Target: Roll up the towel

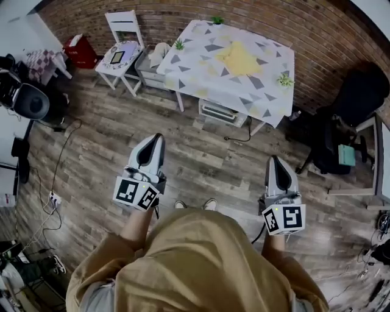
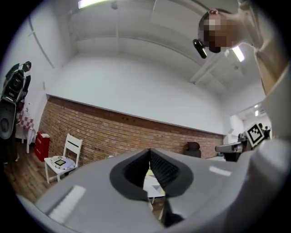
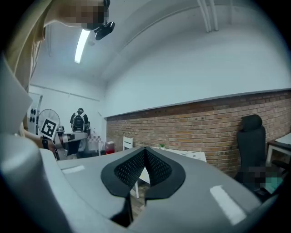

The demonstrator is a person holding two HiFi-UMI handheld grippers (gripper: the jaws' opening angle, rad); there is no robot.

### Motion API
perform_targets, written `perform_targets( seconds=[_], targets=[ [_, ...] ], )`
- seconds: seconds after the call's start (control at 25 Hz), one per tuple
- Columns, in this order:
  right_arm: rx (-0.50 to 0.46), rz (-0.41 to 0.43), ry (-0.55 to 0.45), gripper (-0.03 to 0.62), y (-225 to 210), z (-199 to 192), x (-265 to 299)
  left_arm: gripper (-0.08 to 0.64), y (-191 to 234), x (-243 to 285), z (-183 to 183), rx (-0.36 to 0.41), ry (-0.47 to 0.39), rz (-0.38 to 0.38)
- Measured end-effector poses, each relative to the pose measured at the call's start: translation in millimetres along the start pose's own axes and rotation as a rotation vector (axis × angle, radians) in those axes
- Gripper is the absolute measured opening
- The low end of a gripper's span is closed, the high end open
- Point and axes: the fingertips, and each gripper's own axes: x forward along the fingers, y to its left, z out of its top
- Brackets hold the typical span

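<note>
Jaws on left gripper (image 1: 159,138) and right gripper (image 1: 273,158) meet, both empty.

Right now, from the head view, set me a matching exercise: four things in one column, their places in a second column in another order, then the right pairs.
Things:
1. yellow towel
2. white chair
3. black office chair
4. red container

Places:
A. far left, on the floor by the brick wall
B. on top of the table, near its middle
C. right of the table
D. just left of the table

Pairs: 1-B; 2-D; 3-C; 4-A
</note>
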Motion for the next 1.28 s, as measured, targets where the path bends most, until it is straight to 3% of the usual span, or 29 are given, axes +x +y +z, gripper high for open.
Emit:
perform_targets(
  seconds=[0.16,0.28,0.32,0.36,0.4,0.44,0.52,0.6,0.68,0.76,0.8,1.0,1.28],
  targets=[
    [0.102,0.094,-0.077,-0.003,-3.8,8.2,0.5,0.064,-11.0,1.0,8.9,-0.002,-0.059,-0.044],
    [0.081,0.097,-0.067,0.0,-13.1,5.0,2.9,0.069,-15.7,3.4,16.8,0.026,-0.084,-0.045],
    [0.068,0.096,-0.06,0.02,-16.3,3.4,4.0,0.079,-16.7,4.1,18.4,0.035,-0.088,-0.042],
    [0.052,0.095,-0.053,0.087,-19.6,2.0,5.2,0.1,-17.2,4.7,19.3,0.04,-0.09,-0.037],
    [0.03,0.093,-0.047,0.194,-22.9,0.8,6.2,0.147,-17.0,5.2,19.8,0.043,-0.092,-0.029],
    [0.01,0.09,-0.042,0.251,-26.6,-0.5,6.9,0.197,-16.2,5.3,20.0,0.047,-0.092,-0.019],
    [-0.003,0.08,-0.034,0.307,-36.3,-3.2,6.1,0.21,-15.1,4.4,20.6,0.064,-0.093,0.003],
    [0.004,0.08,-0.029,0.318,-46.2,-5.2,3.2,0.28,-15.1,4.9,21.3,0.075,-0.091,0.017],
    [0.006,0.099,-0.017,0.316,-53.0,-8.5,-1.2,0.448,-15.2,6.9,20.8,0.056,-0.089,0.021],
    [0.004,0.114,-0.001,0.316,-58.8,-14.3,-5.8,0.499,-15.5,6.5,18.4,0.034,-0.084,0.022],
    [0.002,0.119,0.006,0.318,-61.5,-18.1,-7.6,0.519,-16.2,5.2,16.1,0.033,-0.075,0.021],
    [-0.004,0.117,0.075,0.5,-72.4,-41.7,-8.9,0.602,-21.8,-4.3,4.9,0.036,-0.026,0.012],
    [0.031,0.101,0.089,0.537,-76.8,-48.9,3.2,0.618,-16.3,-0.5,-7.9,0.062,0.024,0.007]
  ],
)
